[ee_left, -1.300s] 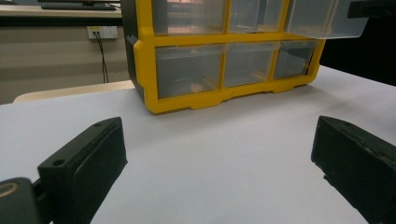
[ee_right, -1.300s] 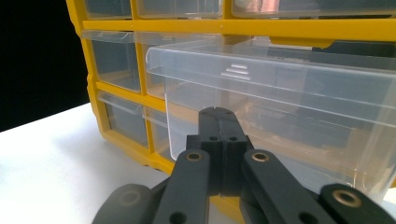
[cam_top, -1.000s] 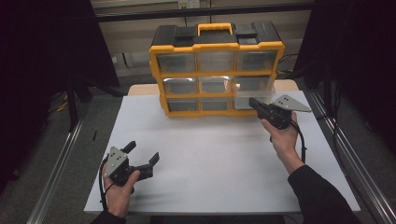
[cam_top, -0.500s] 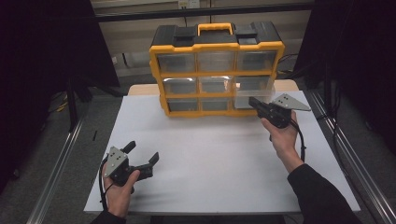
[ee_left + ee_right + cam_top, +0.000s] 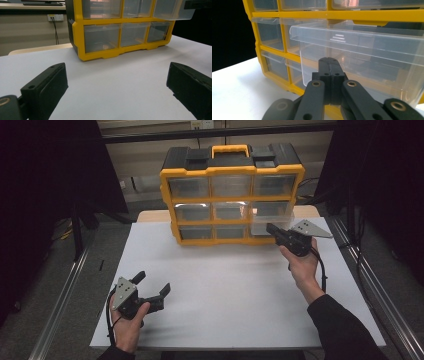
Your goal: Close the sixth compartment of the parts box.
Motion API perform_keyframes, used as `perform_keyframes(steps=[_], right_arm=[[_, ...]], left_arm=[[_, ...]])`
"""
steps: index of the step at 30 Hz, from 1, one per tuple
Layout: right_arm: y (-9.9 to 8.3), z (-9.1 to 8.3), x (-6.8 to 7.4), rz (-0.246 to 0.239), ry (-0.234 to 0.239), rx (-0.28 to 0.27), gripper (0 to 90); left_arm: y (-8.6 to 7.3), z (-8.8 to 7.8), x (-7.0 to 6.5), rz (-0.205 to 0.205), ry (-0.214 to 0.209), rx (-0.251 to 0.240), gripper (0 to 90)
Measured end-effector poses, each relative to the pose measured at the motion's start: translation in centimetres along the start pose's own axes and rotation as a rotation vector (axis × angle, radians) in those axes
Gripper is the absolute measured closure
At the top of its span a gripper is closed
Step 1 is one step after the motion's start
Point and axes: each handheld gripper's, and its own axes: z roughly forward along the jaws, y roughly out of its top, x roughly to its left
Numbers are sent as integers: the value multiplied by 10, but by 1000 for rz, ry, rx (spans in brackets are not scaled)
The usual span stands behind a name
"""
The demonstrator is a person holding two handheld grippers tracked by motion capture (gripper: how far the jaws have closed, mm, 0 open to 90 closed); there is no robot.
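On the left, my left gripper (image 5: 152, 290) sits low on the near side of the white table (image 5: 235, 285), jaws spread wide with nothing between them, same spot as a second ago. It's idle, well apart from the work. Moving across to the middle, the yellow organiser (image 5: 232, 195) stands at the far edge, its clear drawers mostly flush.

Now the right: my right gripper (image 5: 272, 229) is up against the clear drawer (image 5: 267, 222) in the middle row, right-hand column, which sticks out of its slot. The jaws are clenched tight together, tips touching the drawer's front wall (image 5: 352, 47), nothing pinched between them. Nothing has shifted over the last second: drawer out the same amount, hand parked. I read that as a pause at contact, closed tips set to push the drawer back home.
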Motion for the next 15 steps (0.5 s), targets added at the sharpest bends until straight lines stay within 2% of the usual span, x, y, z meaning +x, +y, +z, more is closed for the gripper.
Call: perform_keyframes(steps=[7, 15], right_arm=[[1, 2, -2, -1, 3, 0, 900], [0, 3, -2, 1, -3, -3, 900]], left_arm=[[0, 0, 0, -2, -10, 3, 34], [0, 0, 1, -6, 5, -2, 34]])
